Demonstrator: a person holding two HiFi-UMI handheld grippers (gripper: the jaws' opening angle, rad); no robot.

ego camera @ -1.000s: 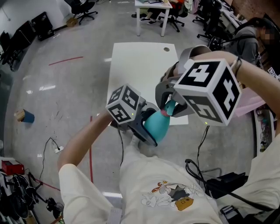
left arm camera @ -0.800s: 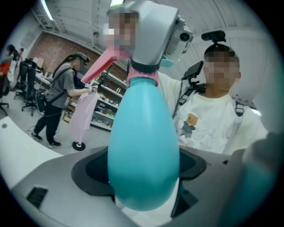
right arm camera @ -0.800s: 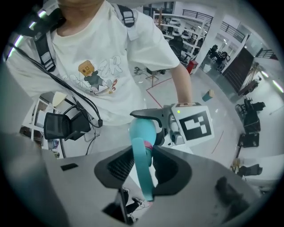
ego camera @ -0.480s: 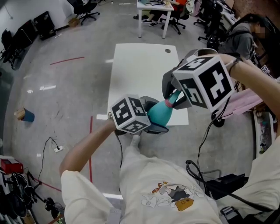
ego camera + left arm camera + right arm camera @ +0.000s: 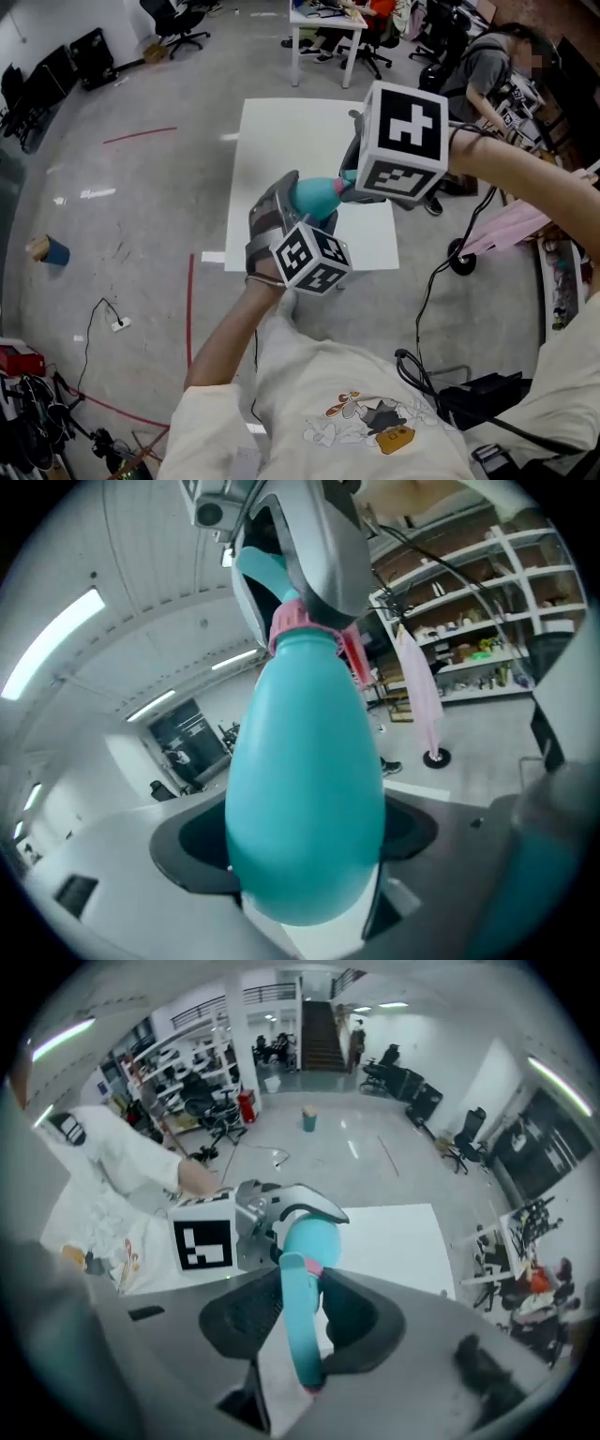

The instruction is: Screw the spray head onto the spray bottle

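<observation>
Two grips, in the air over the near edge of the tabletop (image 5: 281,141): the left hand-held gripper (image 5: 296,201) clamps the spray bottle (image 5: 315,194) steady so the right hand-held gripper (image 5: 354,184), pinching the spray head (image 5: 302,1335), can twist it.

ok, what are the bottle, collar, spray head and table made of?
Spray bottle: probably plastic, smooth teal, soft sheen on its rounded body.
Collar: pink, likely plastic too.
Spray head: matching teal plastic, matte.
Table: white, flat, uniform; laminate or painted board, unclear.
</observation>
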